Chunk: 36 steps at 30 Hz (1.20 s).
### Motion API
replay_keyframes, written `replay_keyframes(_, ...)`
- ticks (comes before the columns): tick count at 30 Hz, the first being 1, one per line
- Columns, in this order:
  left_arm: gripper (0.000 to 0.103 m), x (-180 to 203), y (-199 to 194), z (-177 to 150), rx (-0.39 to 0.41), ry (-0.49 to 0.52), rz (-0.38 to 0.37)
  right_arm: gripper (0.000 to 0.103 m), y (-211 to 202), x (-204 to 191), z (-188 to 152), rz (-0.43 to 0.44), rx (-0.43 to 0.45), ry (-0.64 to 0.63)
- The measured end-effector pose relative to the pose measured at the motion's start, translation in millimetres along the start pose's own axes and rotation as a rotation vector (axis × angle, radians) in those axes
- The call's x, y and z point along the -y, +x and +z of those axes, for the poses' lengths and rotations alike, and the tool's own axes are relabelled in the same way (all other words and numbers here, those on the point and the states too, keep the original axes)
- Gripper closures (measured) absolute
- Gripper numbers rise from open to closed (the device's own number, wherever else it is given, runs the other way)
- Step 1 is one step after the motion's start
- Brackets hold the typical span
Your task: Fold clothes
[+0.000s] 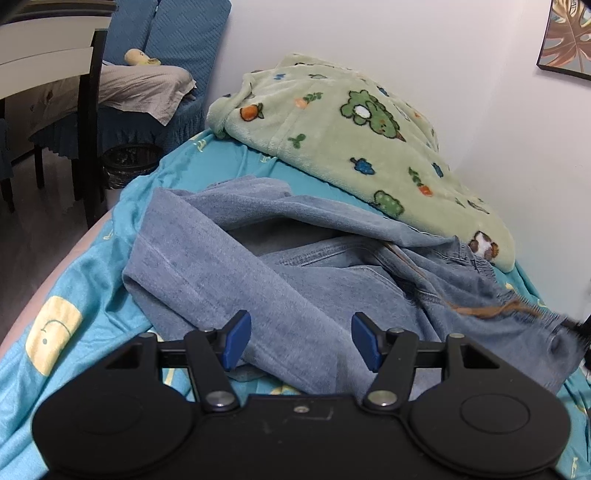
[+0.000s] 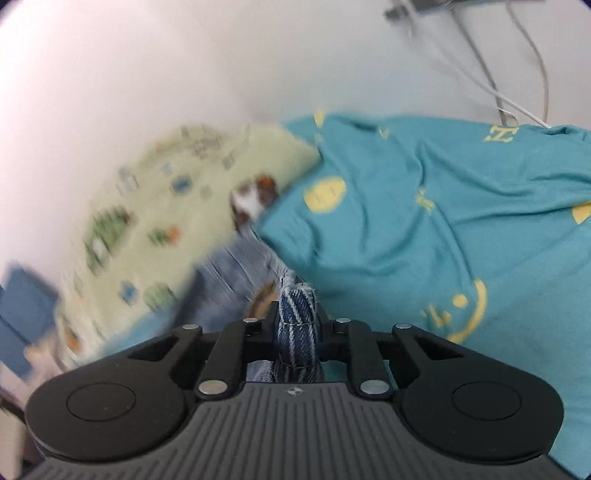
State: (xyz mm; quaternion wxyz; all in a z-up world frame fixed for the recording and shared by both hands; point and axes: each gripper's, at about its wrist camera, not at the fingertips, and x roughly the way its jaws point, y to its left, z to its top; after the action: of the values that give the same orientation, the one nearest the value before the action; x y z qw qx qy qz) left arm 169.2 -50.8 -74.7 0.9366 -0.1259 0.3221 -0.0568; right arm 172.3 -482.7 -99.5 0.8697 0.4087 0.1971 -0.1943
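So the whole thing happens on a bed (image 1: 92, 266) with a teal sheet printed with yellow smiley faces, pushed up against a plain white wall (image 1: 369, 33). Off to the left of the bed there's a chair with a blue cover (image 1: 181, 40), a dark table leg (image 1: 90, 122) and a black bin (image 1: 127, 164) on the floor. A framed leaf picture (image 1: 567, 37) hangs on the wall at the upper right. A pale green fleece blanket (image 1: 332, 125) with little cartoon prints is heaped at the wall side of the bed.

The jeans (image 1: 229, 266) lie crumpled on the sheet, just in front of the blanket and touching its edge. One leg runs diagonally from the far left down toward the near right; the frayed end stretches off to the right.

The left tongs (image 1: 301, 341) hover low over the jeans leg with the blue pads well apart, gripping nothing. The right tongs (image 2: 297, 325) are clamped tight on a bunched bit of the denim, though that view is pretty motion-blurred on the left side.
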Motion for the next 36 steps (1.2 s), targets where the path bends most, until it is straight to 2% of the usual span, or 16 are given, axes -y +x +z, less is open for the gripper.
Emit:
replay_keyframes(7,0.046,2.1,-7.0,-0.9,0.04,0.013,-0.012,0.088,-21.5,6.6,34.6,0.057,0.166,0.087)
replay_keyframes(11,0.046,7.7,-13.7,-1.0,0.08,0.037,-0.013,0.09,-26.0,28.7,57.0,0.016,0.259,0.116)
replay_keyframes(13,0.046,10.7,-12.0,-1.7,0.077,0.046,-0.016,0.09,-21.0,45.9,63.3,-0.014,0.264,0.129)
replay_keyframes(20,0.046,22.8,-0.6,-7.8,0.046,0.097,-0.006,0.089,19.7,96.5,45.7,-0.139,0.12,0.179)
replay_keyframes(23,0.046,23.8,0.9,-9.5,0.037,0.104,-0.009,0.086,20.9,106.4,40.9,-0.131,0.102,0.222)
replay_keyframes(25,0.046,24.1,1.2,-9.3,0.033,0.1,-0.014,0.079,16.0,106.8,39.0,-0.129,0.091,0.227)
replay_keyframes(26,0.046,24.2,0.8,-9.2,0.032,0.098,-0.016,0.068,13.0,106.1,38.0,-0.133,0.083,0.225)
replay_keyframes(27,0.046,23.9,-0.1,-8.9,0.033,0.096,-0.019,0.051,10.8,105.9,36.9,-0.136,0.068,0.228)
replay_keyframes(29,0.046,23.3,-2.0,-8.4,0.035,0.09,-0.025,0.04,6.2,105.8,33.0,-0.128,0.041,0.233)
replay_keyframes(32,0.046,22.4,-4.9,-7.6,0.038,0.083,-0.034,0.036,5.7,103.4,27.4,-0.12,-0.031,0.236)
replay_keyframes(36,0.046,22.6,-6.8,-6.7,0.041,0.077,-0.044,0.037,11.6,93.2,17.7,-0.112,-0.075,0.208)
